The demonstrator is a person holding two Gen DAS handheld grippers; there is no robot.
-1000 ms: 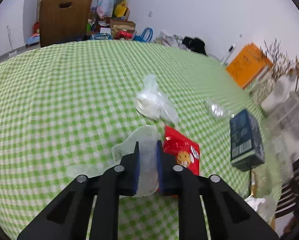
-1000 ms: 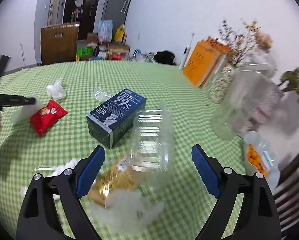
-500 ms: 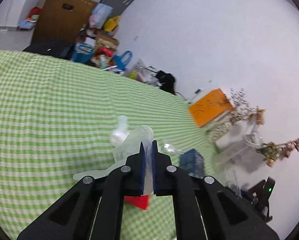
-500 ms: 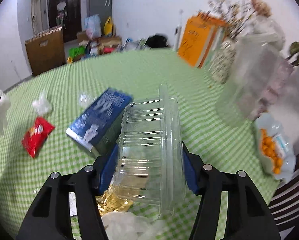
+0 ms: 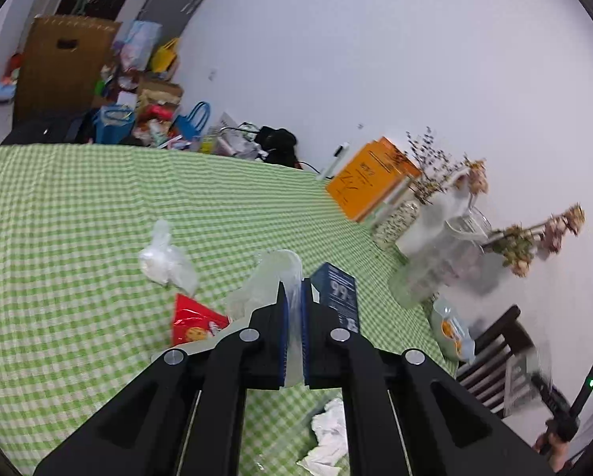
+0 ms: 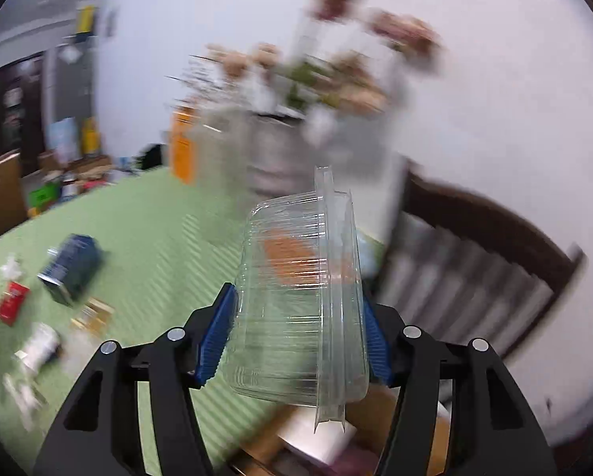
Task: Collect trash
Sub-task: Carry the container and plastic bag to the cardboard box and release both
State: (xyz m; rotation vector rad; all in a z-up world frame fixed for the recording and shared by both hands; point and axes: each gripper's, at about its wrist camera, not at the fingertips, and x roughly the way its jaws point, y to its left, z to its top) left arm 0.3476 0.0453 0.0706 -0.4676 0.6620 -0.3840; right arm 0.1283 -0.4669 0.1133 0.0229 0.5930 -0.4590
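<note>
So the left gripper (image 5: pixel 294 297) is clamped tight on a floppy translucent plastic wrapper (image 5: pixel 274 273), held up off the green checked tablecloth (image 5: pixel 78 206). Right gripper (image 6: pixel 296 325) is squeezing a clear clamshell container (image 6: pixel 300 297) between its blue pads (that view is really blurry). On the cloth lie a red snack packet (image 5: pixel 193 319), a blue box (image 5: pixel 338 291) and a knotted plastic bag (image 5: pixel 165 258).
</note>
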